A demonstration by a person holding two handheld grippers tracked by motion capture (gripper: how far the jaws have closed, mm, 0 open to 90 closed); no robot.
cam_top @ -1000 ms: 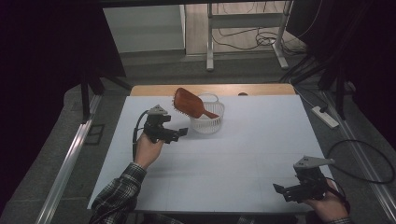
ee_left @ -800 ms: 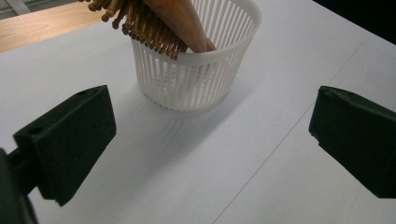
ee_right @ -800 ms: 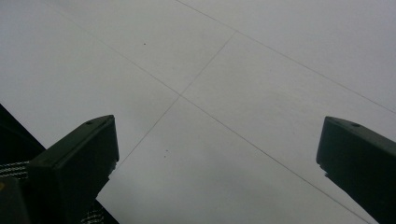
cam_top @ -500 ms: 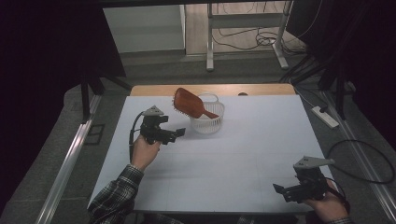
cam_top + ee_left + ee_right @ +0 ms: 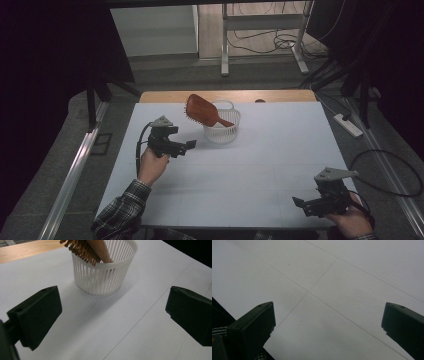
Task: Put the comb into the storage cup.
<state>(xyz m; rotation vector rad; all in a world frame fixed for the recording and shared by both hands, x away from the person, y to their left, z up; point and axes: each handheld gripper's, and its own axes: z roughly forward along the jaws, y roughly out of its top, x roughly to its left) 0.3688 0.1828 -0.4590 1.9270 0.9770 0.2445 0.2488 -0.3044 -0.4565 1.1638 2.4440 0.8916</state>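
Nearest the person, the right gripper [image 5: 306,206] rests low at the front right corner of the white table [image 5: 280,160], jaws spread wide and empty. Farther in, the left gripper [image 5: 186,146] hovers just left of the white slotted plastic basket [image 5: 222,131], its jaws likewise wide apart with nothing between them. The reddish-brown wooden paddle hairbrush [image 5: 201,110] stands tilted in that basket, handle down, head leaning out to the left. The placing looks done, though the handle's seating is hard to judge. Next, probably, the left gripper backs away.
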